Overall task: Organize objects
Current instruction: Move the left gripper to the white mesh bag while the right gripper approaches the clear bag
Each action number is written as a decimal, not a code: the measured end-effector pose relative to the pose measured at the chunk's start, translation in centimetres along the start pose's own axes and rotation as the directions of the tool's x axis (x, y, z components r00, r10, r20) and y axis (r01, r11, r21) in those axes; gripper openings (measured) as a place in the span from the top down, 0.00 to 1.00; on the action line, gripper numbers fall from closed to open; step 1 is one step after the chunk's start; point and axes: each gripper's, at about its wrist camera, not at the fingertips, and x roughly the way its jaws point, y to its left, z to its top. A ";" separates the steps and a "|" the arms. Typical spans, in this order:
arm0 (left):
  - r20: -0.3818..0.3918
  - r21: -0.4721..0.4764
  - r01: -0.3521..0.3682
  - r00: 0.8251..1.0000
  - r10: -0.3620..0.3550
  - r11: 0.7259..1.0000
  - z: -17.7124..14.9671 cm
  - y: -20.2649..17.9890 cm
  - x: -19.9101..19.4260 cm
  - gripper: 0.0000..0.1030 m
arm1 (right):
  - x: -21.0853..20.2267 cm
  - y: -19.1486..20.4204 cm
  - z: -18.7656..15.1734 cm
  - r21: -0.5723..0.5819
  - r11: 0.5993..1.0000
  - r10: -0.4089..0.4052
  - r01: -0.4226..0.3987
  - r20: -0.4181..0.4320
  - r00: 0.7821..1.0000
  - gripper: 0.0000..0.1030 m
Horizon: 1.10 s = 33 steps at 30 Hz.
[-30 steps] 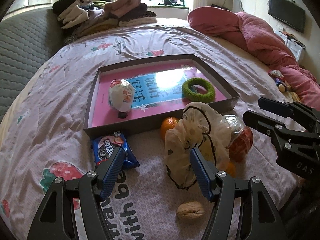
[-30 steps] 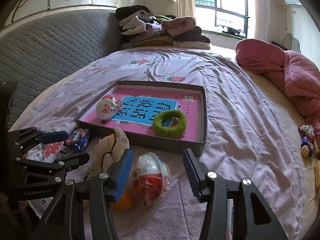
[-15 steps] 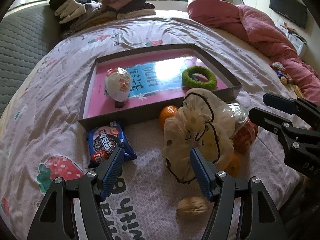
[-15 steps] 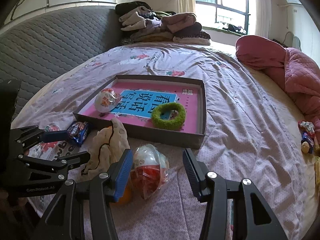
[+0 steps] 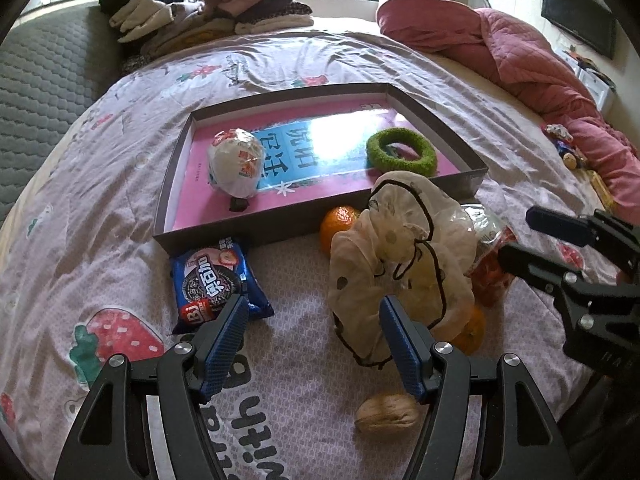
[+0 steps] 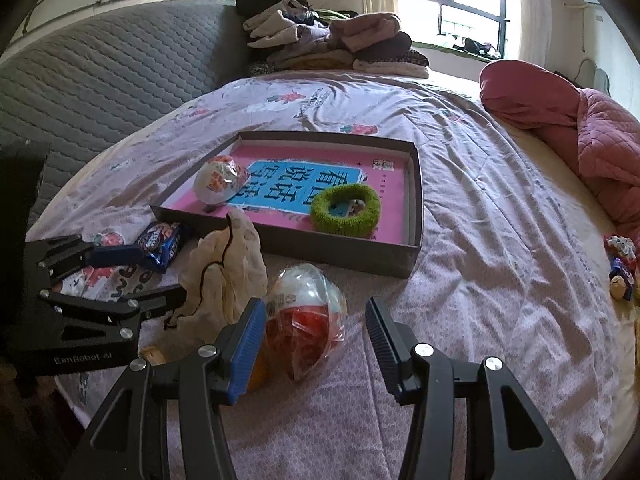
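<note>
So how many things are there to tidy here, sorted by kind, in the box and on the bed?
Wrapped snack balls: 2
Oranges: 2
Scrunchies: 2
Cookie packs: 1
Walnuts: 1
Total: 8

You are working in a home bedroom. The surface in front of you is a bed (image 6: 500, 208) covered with a lilac sheet printed with strawberries, backed along its far left edge by a grey quilted headboard (image 6: 100, 80). A heap of folded clothes (image 6: 328, 40) sits at the bed's far edge under a window (image 6: 452, 0) with a curtain. A rumpled pink quilt (image 5: 520, 48) lies along the right edge, and a dark flat screen (image 5: 578, 32) hangs on the wall beyond it.
</note>
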 end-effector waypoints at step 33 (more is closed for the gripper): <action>-0.005 -0.011 0.020 1.000 -0.020 1.000 0.6 -0.8 3.7 0.32 | 3.5 1.0 -0.8 -0.055 0.999 -0.006 0.003 -0.056 0.998 0.50</action>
